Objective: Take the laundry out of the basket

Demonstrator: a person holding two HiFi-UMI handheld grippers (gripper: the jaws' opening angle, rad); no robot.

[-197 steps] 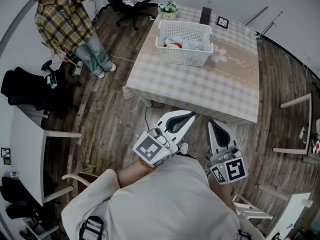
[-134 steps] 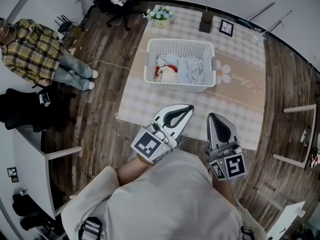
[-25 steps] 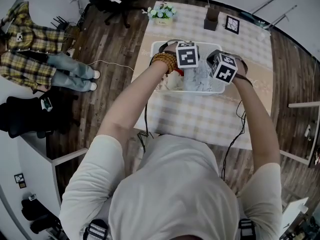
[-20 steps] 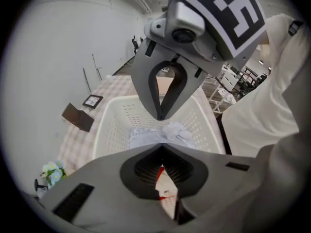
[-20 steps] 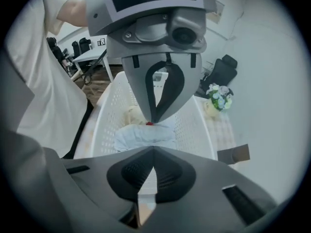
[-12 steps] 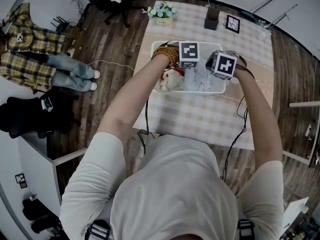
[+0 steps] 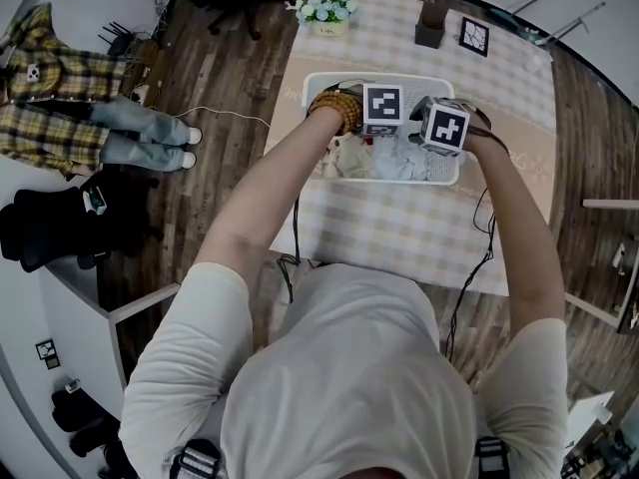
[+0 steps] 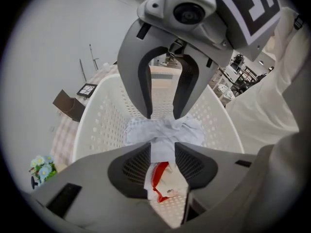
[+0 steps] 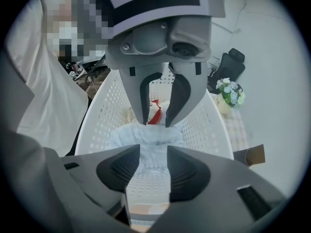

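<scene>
Checked tablecloth carries a white basket of pale laundry. Left gripper and right gripper hover inside, jaws just opened and apart; cloth between the tips, seemingly ungripped.

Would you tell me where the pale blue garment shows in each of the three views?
Head view: pale blue garment, in the right half of the basket.
Left gripper view: at centre.
Right gripper view: just below centre.
Shared landmark: the flower pot.
</scene>
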